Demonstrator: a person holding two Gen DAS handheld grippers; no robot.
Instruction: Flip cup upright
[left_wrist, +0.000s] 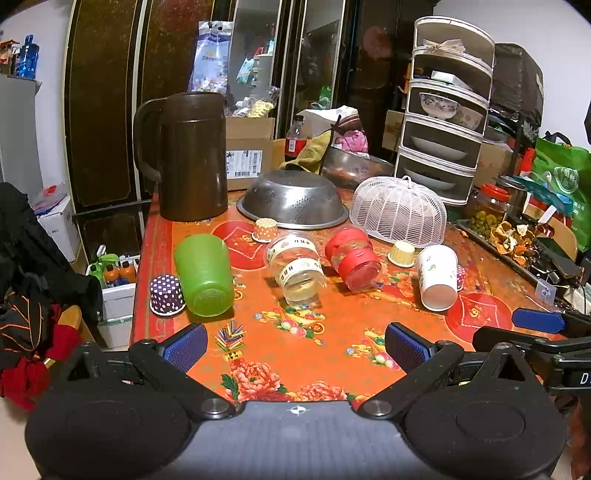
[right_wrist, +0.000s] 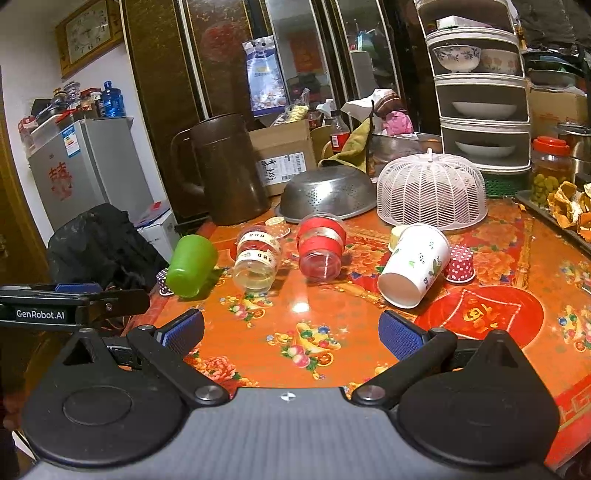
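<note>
Several cups lie on their sides on the red flowered table (left_wrist: 332, 325): a green plastic cup (left_wrist: 204, 274) (right_wrist: 191, 266), a clear cup with a lettered band (left_wrist: 297, 267) (right_wrist: 257, 260), a clear cup with red bands (left_wrist: 353, 257) (right_wrist: 320, 246), and a white paper cup (left_wrist: 437, 277) (right_wrist: 413, 266). My left gripper (left_wrist: 295, 349) is open and empty, hovering near the front edge, well short of the cups. My right gripper (right_wrist: 291, 332) is open and empty, also short of the cups; its blue fingers (left_wrist: 539, 320) show at the right of the left wrist view.
Small cupcake liners sit upside down: purple dotted (left_wrist: 167, 295), red dotted (right_wrist: 459, 264), orange (left_wrist: 265, 229), cream (left_wrist: 403, 253). Behind stand a brown jug (left_wrist: 192, 155), an upturned steel colander (left_wrist: 293, 199), a white mesh food cover (left_wrist: 399, 210) and a tiered dish rack (left_wrist: 443, 110).
</note>
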